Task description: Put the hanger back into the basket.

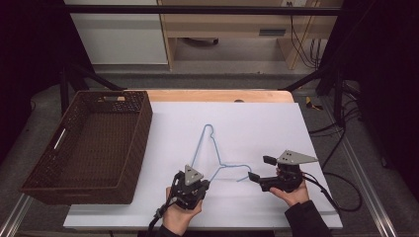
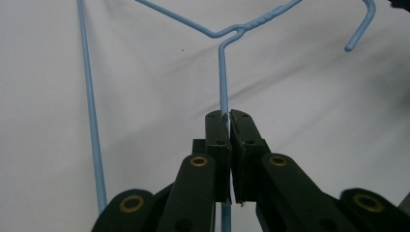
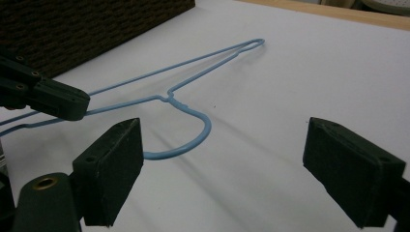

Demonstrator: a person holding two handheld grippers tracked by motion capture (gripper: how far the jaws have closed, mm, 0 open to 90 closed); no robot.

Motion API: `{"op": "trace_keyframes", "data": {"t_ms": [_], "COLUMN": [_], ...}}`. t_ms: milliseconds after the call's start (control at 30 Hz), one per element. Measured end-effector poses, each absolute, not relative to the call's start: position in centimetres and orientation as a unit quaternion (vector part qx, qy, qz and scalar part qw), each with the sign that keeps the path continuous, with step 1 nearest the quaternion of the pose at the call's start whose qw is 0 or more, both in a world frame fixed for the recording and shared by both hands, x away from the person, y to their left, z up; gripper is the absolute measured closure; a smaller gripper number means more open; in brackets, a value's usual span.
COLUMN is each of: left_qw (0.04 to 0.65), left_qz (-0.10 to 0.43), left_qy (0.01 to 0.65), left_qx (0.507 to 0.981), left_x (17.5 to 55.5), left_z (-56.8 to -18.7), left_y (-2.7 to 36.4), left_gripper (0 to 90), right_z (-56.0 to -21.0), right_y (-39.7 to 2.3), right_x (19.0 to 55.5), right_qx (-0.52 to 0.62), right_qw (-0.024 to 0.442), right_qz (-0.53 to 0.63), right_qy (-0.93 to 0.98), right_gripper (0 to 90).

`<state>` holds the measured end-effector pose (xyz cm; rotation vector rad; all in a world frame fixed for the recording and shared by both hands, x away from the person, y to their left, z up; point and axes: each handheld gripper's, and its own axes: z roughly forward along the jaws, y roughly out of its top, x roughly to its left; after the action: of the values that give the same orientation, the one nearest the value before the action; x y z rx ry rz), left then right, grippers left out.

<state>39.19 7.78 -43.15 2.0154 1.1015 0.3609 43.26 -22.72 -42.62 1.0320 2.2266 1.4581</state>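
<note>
One thin blue wire hanger [image 2: 223,72], smooth white table [image 1: 257,118]

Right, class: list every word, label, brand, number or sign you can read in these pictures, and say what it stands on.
There are none to read.
Blue wire hanger: bare wire, no tag.
Brown woven basket: no label.
White table cover: blank.
Left tongs, right tongs: black pads without marks.

No legible text — anywhere.
</note>
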Motion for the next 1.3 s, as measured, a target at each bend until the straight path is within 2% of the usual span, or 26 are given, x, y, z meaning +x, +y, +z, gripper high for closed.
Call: {"op": "trace_keyframes", "data": {"t_ms": [467,867,1300], "left_qw": [0.406,0.418,0.425], "left_qz": [0.151,0.157,0.158], "left_qy": [0.433,0.431,0.431], "left_qx": [0.79,0.784,0.78], "left_x": [39.6,39.4,39.4], "left_z": [-42.1,-41.1,-40.7], "left_y": [8.3,8.7,9.4], "left_gripper": [87.4,87.4,87.4], "right_z": [-42.5,-43.7,-44.1], "right_y": [-22.9,-20.7,-17.8], "right_x": [43.2,43.8,45.5], "right_qx": [0.347,0.334,0.318], "right_qw": [0.134,0.122,0.11], "right_qz": [0.501,0.499,0.52], "right_qy": [0.781,0.79,0.785], "right_gripper": [14.4,14.6,22.1]}}
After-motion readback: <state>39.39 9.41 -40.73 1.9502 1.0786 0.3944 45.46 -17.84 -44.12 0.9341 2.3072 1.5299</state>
